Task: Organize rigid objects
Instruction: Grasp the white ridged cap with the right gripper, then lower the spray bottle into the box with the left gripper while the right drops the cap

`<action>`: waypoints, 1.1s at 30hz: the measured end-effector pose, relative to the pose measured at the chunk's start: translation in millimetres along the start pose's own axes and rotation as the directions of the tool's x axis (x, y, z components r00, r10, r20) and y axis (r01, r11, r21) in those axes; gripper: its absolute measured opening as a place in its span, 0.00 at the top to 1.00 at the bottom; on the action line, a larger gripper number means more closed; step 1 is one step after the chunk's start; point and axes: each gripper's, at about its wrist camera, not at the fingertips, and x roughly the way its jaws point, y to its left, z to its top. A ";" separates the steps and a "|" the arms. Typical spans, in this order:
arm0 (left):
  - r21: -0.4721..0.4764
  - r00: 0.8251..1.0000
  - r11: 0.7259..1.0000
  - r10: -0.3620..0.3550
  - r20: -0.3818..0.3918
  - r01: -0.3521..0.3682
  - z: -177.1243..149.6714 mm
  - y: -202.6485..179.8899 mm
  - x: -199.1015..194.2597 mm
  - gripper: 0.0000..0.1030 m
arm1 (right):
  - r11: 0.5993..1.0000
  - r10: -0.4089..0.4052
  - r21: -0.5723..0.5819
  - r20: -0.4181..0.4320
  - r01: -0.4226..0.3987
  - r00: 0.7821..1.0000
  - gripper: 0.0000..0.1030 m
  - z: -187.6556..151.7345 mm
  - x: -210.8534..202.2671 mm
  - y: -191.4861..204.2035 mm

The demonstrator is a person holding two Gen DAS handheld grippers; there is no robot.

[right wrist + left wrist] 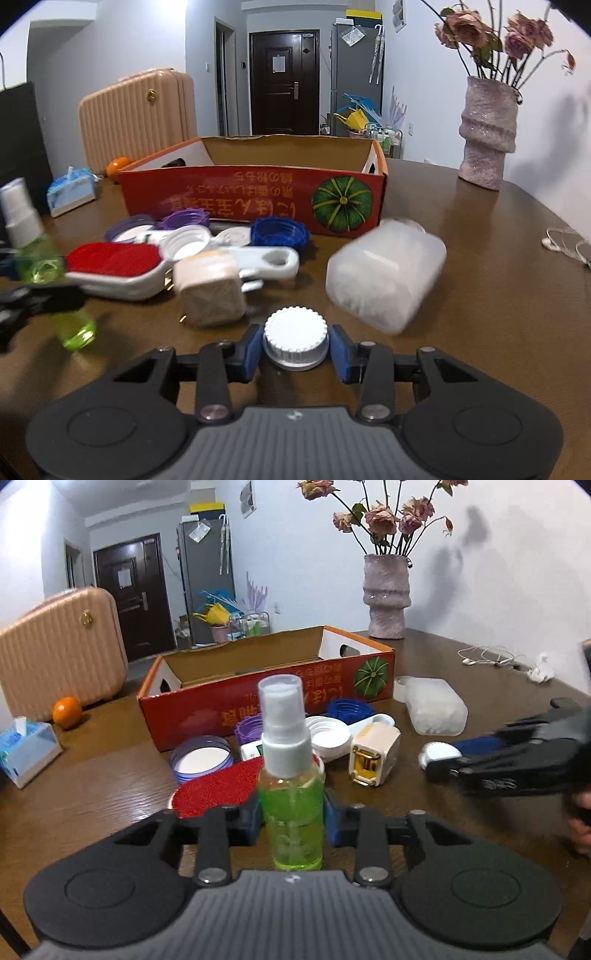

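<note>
The worktop (480, 236) is dark wood-grain with a glossy sheen. The box (255, 199) is matt cardboard, raw brown inside, printed red outside. The spray bottle (291, 805) is clear glossy plastic, green-tinted, with a frosted cap. The white cap (295, 341) is ridged plastic, and the jar (388, 273) is cloudy, matt plastic. The brush (218, 786) carries a rough red pile. The vase (386, 594) looks coarse and glazed, the suitcase (62, 650) ribbed with a satin finish

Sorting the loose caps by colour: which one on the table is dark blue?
The blue cap, just in front of the red box, right of the purple cap. The white cap sits in the right gripper.
</note>
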 end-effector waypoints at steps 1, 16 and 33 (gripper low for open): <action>-0.005 1.000 1.000 -0.005 0.002 0.005 -0.2 -0.1 -2.9 0.69 | 1.000 0.013 0.005 0.001 -0.013 1.000 0.62 -4.1 -5.6 0.3; -0.066 0.989 0.997 0.051 0.136 -0.042 113.8 54.2 -5.2 0.69 | 0.986 0.168 -0.017 0.158 -0.167 0.973 0.63 68.0 -39.5 -3.3; -0.052 0.974 0.982 0.173 -0.147 -0.182 190.9 139.5 263.8 0.64 | 0.981 -0.182 -0.092 -0.149 0.169 0.972 0.59 263.5 258.6 -38.9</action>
